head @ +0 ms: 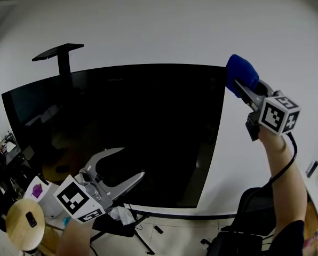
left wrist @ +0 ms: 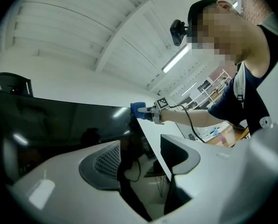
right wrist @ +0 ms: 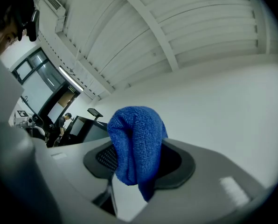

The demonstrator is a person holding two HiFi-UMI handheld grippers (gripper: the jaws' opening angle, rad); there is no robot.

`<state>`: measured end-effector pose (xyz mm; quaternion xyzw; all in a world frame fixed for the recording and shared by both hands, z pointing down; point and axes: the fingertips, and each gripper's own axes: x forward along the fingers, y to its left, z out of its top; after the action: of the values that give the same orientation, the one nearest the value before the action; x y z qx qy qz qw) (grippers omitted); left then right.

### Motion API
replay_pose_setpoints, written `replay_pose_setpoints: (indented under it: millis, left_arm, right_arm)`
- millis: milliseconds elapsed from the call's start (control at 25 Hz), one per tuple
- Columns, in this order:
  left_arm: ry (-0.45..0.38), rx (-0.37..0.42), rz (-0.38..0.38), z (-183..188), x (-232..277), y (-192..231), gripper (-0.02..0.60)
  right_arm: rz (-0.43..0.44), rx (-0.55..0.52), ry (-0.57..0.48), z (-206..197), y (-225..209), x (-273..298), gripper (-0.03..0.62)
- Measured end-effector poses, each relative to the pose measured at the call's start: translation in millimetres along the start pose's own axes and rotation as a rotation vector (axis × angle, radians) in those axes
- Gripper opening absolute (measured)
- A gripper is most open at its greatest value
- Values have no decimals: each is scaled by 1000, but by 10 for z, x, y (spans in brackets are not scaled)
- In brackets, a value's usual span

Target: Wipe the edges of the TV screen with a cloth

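Below the lower left corner of the TV screen (head: 148, 116) stands a small round wooden table (head: 15, 231) with a little black thing on it. Above the upper left part of the screen a black stand (head: 60, 53) rises before the white wall (head: 164, 20).

The left tongs (head: 132, 161) hang in front of the lower part of the screen, a little left of its middle. Their jaws stand moderately apart and nothing is between them. In the left gripper view only the dark glass and the slanting right edge of the screen show through the gap. The dark glass mirrors the room, so things on it are hard to read.

The blue cloth (head: 240, 73) is at the upper right corner of the screen. The right tongs (right wrist: 139, 160) are closed on it. The cloth is bunched between the pads and bulges over the tips, so it covers most of what lies ahead in the right gripper view. I cannot tell if it presses on the edge or is only just beside it.

A black cable (head: 291, 159) runs down along the right arm. Below the lower right corner of the screen stands a black chair (head: 244, 225).
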<state>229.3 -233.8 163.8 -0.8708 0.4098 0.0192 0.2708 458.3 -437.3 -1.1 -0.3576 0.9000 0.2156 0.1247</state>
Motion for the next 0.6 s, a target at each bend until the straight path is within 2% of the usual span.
replay_pose_setpoints:
  millis: [160,360,600]
  left_arm:
    - [17,-6,6,-103,101,-67,258]
    - [32,-47,13,-304,167,-106,258]
    - [53,-74,27,-542,171,-182,258]
  right_arm:
    - [33,1,4,-136,72,15,202]
    - [75,97,16,-505,158,1,201]
    - [85,53,41,-808,320,-165,201]
